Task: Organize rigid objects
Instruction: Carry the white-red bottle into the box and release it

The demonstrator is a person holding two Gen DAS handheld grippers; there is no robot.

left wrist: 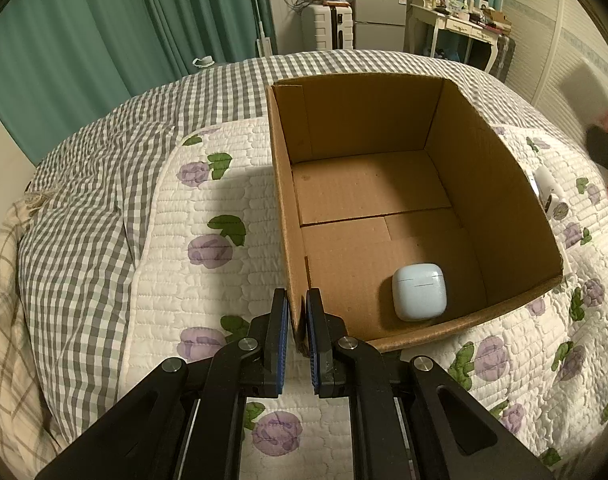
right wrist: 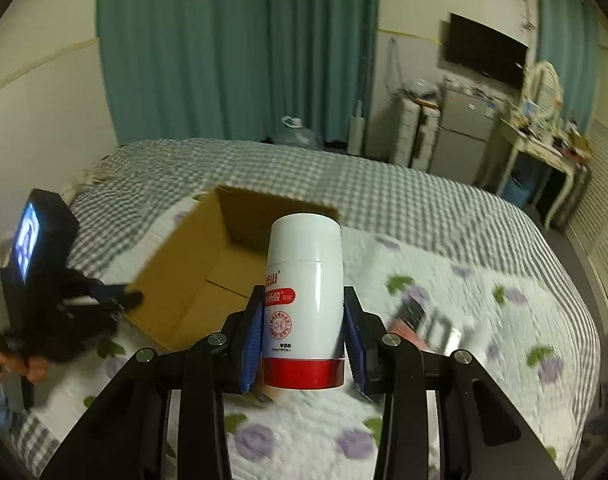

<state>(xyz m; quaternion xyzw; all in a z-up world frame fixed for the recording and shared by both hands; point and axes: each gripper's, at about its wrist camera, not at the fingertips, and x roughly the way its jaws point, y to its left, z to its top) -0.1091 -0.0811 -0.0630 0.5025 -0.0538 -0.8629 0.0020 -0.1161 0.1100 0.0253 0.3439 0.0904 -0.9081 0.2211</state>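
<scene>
**A:** Which step is this?

**B:** The carrying step, I'd say. The right gripper (right wrist: 303, 340) is clamped on a white bottle (right wrist: 304, 304) with a red band at its base, both pads against its sides. The bottle is off the bed (right wrist: 444, 216), held upright, near the cardboard box (right wrist: 176, 276) but not yet over it.

**A:** And the other hand?

**B:** The left gripper (left wrist: 297, 336) is pinched together on the near corner of the box wall (left wrist: 292, 240), one finger outside and one inside. It looks like it is steadying the box on the quilt.

**A:** Anything in the box already?

**B:** A pale blue earbud case (left wrist: 419, 291) lies on the floor of the box, close to the near wall. The rest of the floor is bare.

**A:** So what does the next move need?

**B:** Bring the bottle over the open top, clear of the rim, lower it into a bare part away from the case, then let the pads part. A tall bottle may tip if released high.

**A:** More left to sort?

**B:** Some blurred items (right wrist: 436, 328) lie on the quilt to the right of the bottle; I can't tell what they are.
</scene>
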